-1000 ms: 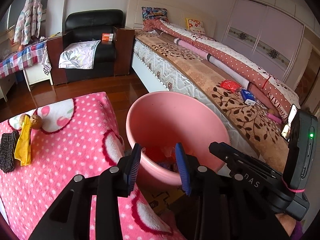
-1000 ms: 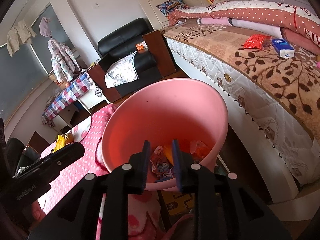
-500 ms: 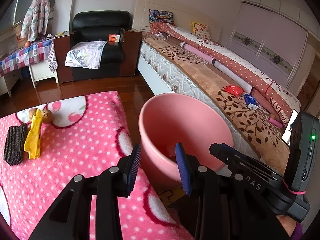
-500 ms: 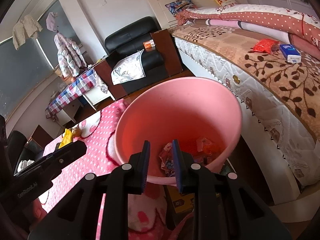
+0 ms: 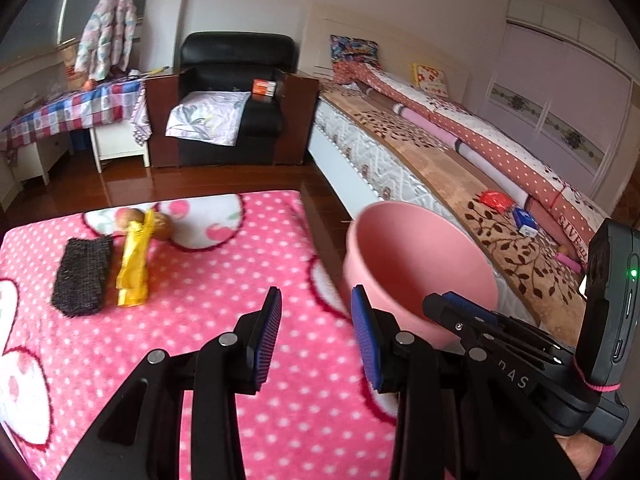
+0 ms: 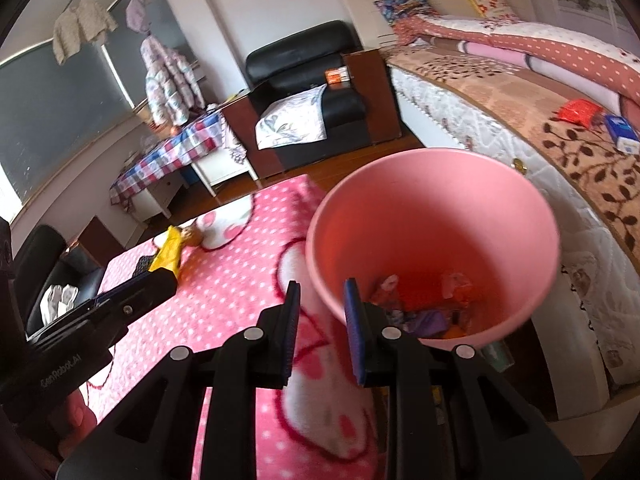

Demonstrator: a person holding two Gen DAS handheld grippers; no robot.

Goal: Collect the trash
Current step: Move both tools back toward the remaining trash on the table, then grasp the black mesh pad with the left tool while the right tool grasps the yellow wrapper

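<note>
I see a black armchair [image 5: 236, 80] against the far wall with a floral cloth [image 5: 208, 117] on its seat and an orange box [image 5: 264, 88] on its arm. Left of it stands a small table [image 5: 72, 108] under a checked cloth. A padded jacket [image 5: 106, 32] hangs above. The bed [image 5: 460, 160] carries a rolled dotted quilt [image 5: 500, 136].

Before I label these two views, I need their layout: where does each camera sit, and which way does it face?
Left wrist: on the left gripper, looking down over the pink blanket at the yellow wrapper; its open fingers show, and the right gripper beside it.
Right wrist: on the right gripper, looking into the bin; its fingers show, gap empty, plus the left gripper and a hand.
Shared: blanket, wrapper, bin, armchair, bed.
</note>
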